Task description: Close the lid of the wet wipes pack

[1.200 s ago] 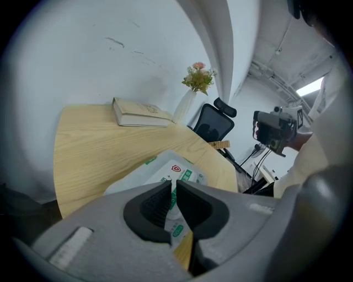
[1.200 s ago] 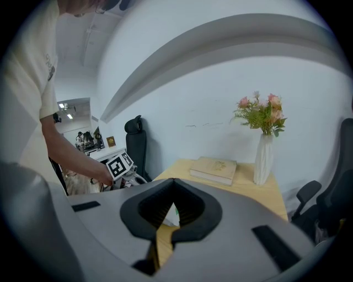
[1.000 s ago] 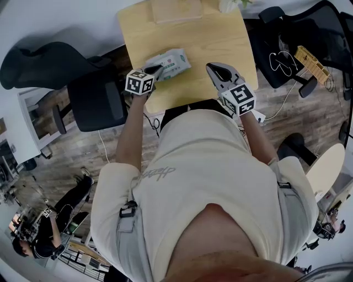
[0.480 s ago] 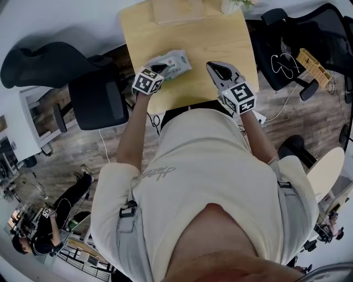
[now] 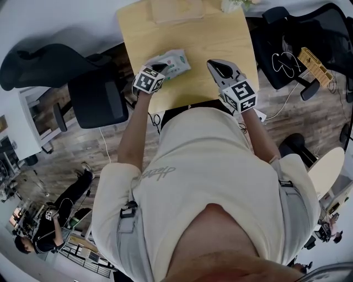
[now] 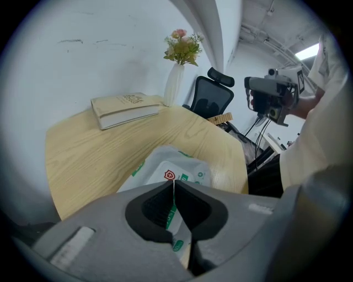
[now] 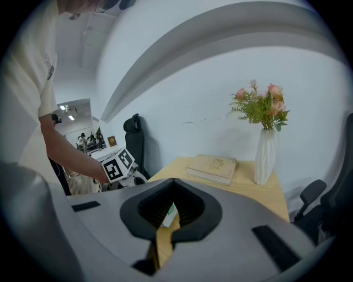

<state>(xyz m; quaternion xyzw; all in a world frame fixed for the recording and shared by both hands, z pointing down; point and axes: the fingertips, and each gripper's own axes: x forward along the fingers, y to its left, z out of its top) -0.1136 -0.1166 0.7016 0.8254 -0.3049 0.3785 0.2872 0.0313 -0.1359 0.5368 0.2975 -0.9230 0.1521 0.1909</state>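
Note:
A white and green wet wipes pack (image 5: 172, 62) lies on the wooden table (image 5: 209, 38), near its front left edge. In the left gripper view the pack (image 6: 182, 165) sits just under and beyond the jaws, and its white lid panel with a red shield mark looks flat. My left gripper (image 5: 160, 69) points down at the pack's near left end. Its jaws have just been closing, their tips now meet, and nothing is between them. My right gripper (image 5: 212, 63) hovers to the right of the pack, apart from it, with its jaws shut and empty.
A closed book (image 5: 171, 10) lies at the table's far edge, and a white vase with flowers (image 6: 175, 82) stands beside it. Black office chairs stand left (image 5: 94, 93) and right (image 5: 287, 49) of the table. A person's body is close to the table's front edge.
The left gripper has rolled and shifted slightly right, closer to the pack's end, and its jaws have drawn together. The right gripper has stayed in place.

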